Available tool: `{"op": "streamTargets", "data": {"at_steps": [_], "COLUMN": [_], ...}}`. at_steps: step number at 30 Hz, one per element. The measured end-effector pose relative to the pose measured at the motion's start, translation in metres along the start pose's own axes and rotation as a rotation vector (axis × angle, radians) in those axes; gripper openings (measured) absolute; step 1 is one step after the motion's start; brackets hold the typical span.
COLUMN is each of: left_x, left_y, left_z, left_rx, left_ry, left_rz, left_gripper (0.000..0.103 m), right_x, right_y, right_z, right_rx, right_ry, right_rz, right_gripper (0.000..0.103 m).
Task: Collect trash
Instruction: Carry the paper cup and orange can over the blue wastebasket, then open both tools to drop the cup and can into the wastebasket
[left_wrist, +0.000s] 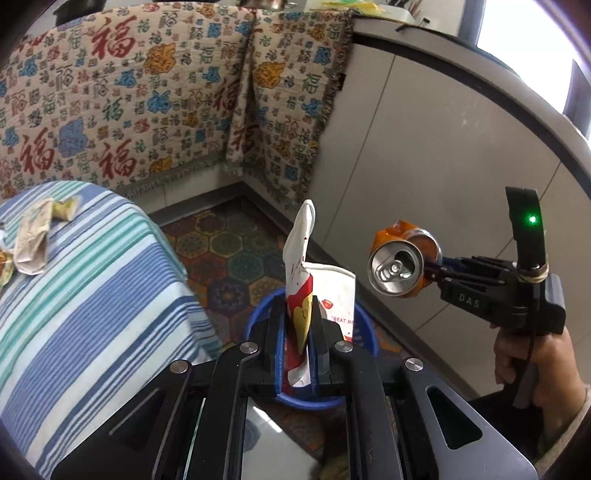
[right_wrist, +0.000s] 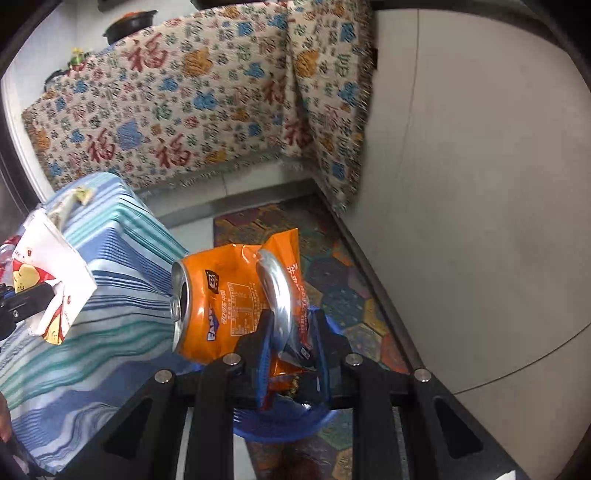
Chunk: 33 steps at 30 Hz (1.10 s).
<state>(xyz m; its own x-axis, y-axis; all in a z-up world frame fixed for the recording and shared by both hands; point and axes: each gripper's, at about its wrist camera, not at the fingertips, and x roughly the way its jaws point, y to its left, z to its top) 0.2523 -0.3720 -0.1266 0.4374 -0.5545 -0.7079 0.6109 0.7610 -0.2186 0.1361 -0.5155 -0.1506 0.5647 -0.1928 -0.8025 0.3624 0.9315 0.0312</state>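
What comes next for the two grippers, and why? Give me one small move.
Probably open the left gripper and drop the paper carton. Its fingers are clamped on the carton, and the blue bin shows directly below it. The right gripper holds the crushed orange can with the bin rim below too, so it could release next.

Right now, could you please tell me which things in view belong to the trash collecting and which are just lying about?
Part of the job:
- paper food carton, in the left claw
- crushed orange can, in the right claw
- blue bin
- wrappers on the striped table

Just lying about:
- patterned blanket
- hexagon-pattern rug
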Motion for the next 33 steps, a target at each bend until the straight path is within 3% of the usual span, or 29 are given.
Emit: {"op": "streamTargets", "data": {"at_steps": [11,20,33], "left_x": [0.087,0.116,0.135], "left_y": [-0.024,-0.019,-0.027], "left_z": [0.005,0.004,0.001], "left_rx": [0.016,-0.005,0.028], "left_ry": [0.107,0.164,0.183], "left_rz": [-0.009,-0.014,-0.021], "left_gripper": [0.009,0.009,0.010], "right_x": [0.051,0.076,0.089], "right_y": [-0.030,-0.029,-0.026], "right_z": [-0.003,-0.006,-0.002], "right_rx": [-0.027,-0.080,-0.111], "right_ry": [0.135,0.214,0.231], "right_rz": [-0.035,-0.059,-0.079], "right_gripper": [0.021,0.021,0.023]}}
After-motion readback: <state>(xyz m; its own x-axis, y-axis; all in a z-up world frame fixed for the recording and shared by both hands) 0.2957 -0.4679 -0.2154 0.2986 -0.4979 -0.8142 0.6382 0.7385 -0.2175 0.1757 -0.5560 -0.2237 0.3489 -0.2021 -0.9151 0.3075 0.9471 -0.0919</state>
